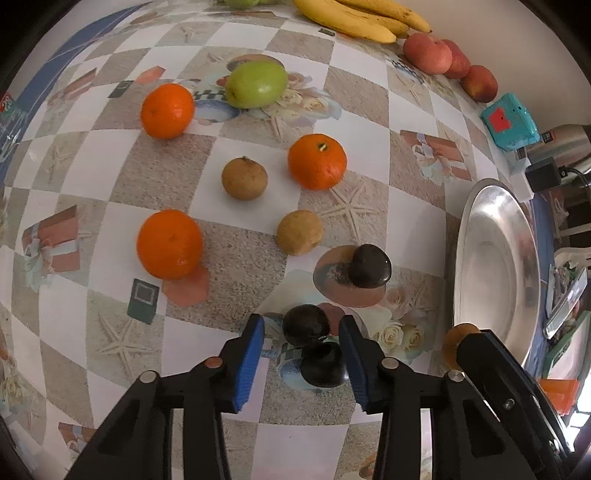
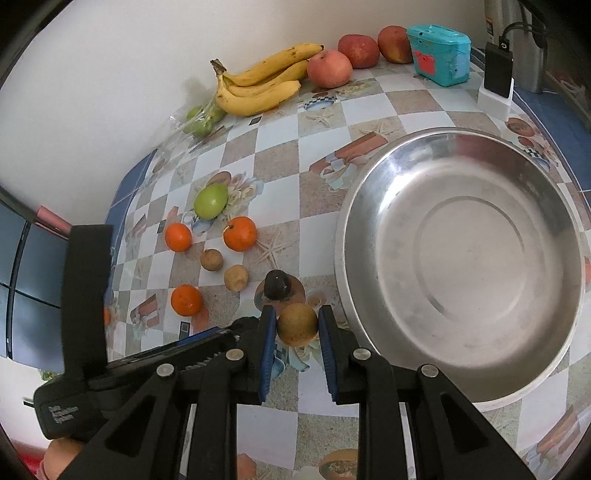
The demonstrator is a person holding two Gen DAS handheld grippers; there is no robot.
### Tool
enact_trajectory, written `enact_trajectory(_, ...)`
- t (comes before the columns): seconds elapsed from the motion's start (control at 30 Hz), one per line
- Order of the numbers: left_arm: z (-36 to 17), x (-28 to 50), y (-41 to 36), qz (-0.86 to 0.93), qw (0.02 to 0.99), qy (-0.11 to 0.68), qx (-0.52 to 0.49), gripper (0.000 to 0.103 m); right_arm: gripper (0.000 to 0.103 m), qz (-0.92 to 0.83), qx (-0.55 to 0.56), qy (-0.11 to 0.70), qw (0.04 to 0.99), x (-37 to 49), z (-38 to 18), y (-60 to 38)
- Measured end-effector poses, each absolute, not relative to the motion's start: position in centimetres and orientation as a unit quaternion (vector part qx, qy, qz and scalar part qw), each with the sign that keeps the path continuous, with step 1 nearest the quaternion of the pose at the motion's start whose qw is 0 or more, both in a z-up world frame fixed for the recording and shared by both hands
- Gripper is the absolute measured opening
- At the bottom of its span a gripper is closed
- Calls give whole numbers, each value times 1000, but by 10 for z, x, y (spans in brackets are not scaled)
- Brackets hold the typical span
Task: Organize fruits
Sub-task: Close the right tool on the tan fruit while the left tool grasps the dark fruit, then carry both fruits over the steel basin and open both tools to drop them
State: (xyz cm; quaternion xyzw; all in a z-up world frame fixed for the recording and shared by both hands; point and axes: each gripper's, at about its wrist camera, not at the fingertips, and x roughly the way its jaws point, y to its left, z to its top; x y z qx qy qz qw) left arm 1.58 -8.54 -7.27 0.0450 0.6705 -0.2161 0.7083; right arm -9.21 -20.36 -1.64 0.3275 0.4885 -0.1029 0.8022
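Two dark fruits (image 1: pixel 312 343) lie nearest in the left wrist view, between the blue pads of the left gripper (image 1: pixel 301 358). Its jaws stand apart, released, with a gap on each side of the fruits; it reaches forward low over the checked cloth (image 1: pixel 92 184). Just beyond lies a third dark fruit (image 1: pixel 370 266). Farther out are two brown fruits (image 1: pixel 244 178), three oranges (image 1: pixel 317 161) and a green mango (image 1: pixel 256 84). Along the far edge lie bananas (image 1: pixel 354 16) and red apples (image 1: pixel 428 53). A steel bowl (image 1: pixel 491 273) sits at the right, and beside its near rim the right gripper (image 1: pixel 465 349) shows with a brown fruit (image 1: pixel 452 338) at its tip.

Nearest in the right wrist view is that brown fruit (image 2: pixel 297 324), clenched between the right gripper's (image 2: pixel 297 332) blue pads, which touch it on both sides. This gripper points forward just left of the bowl (image 2: pixel 461 258), which holds nothing. The left gripper (image 2: pixel 155 369) comes in from the left, low and level. Beyond the held fruit lies a dark fruit (image 2: pixel 277 284), then the brown fruits (image 2: pixel 236 277), oranges (image 2: pixel 240 233) and mango (image 2: pixel 211 201), with bananas (image 2: pixel 258 88) and apples (image 2: pixel 329 68) by the far wall, beside a teal box (image 2: pixel 439 53).
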Motion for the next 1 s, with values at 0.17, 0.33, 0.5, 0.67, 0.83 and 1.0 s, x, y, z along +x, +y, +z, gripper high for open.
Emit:
enact_trajectory(0.17,-74,17,-89,-222,707,670,34,41,24,-102,327,489,802,-92,-16,-203)
enact_trajectory(0.33,-76,18,-89,-222,709,669,28,32,24,-101,327,487,803,-92,-16,-203)
enact_trajectory(0.5,-79,21,-81,-220,706,673,15,28,24,-100,328,487,803,-91,-16,-203)
enact_trajectory(0.67,-81,24,-75,-216,706,674,1,28,24,-100,329,486,804,-92,-15,-203)
enact_trajectory(0.83,-66,30,-63,-213,717,663,-24,28,24,-99,330,483,805,-93,-15,-204)
enact_trajectory(1.0,-50,29,-62,-224,734,641,-30,28,24,-118,335,476,804,-98,-12,-216)
